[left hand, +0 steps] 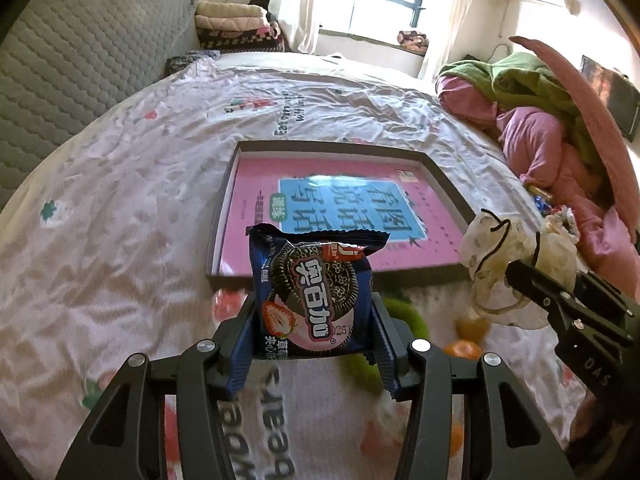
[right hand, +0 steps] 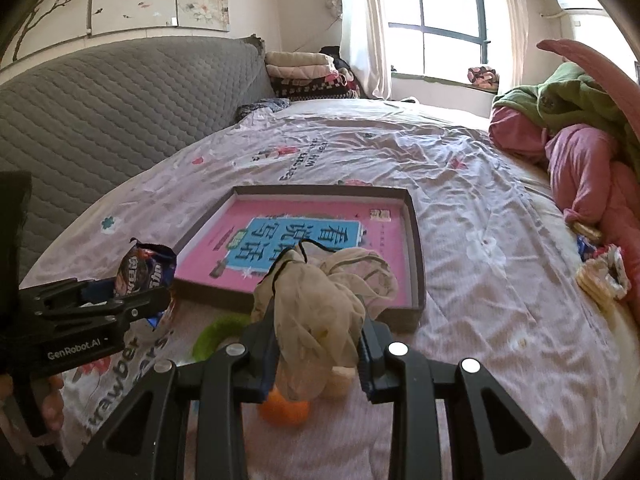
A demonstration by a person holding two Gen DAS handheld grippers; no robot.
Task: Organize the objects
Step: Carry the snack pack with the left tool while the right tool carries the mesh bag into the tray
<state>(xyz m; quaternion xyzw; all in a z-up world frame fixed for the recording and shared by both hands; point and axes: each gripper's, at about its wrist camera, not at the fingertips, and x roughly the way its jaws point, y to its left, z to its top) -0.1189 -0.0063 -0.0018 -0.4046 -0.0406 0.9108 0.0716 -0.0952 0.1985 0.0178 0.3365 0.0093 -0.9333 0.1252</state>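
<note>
My left gripper [left hand: 314, 316] is shut on a blue Oreo cookie packet [left hand: 316, 296] and holds it upright above the bed, just in front of a shallow dark box [left hand: 340, 146] with a pink book [left hand: 280, 184] inside. My right gripper [right hand: 320, 344] is shut on a crumpled beige cloth pouch [right hand: 320, 312] with a black drawstring, near the box's front edge [right hand: 400, 316]. Each gripper shows in the other's view: the right one [left hand: 516, 276] with the pouch [left hand: 500, 256], the left one [right hand: 160, 296] with the packet [right hand: 140, 268].
A green fuzzy item [right hand: 216, 334] and an orange fruit [right hand: 284, 410] lie on the patterned sheet [right hand: 460, 184] below the grippers. Snack packets [right hand: 600, 272] sit at the right by pink and green bedding [right hand: 580, 160]. A grey quilted headboard [right hand: 120, 92] stands at left.
</note>
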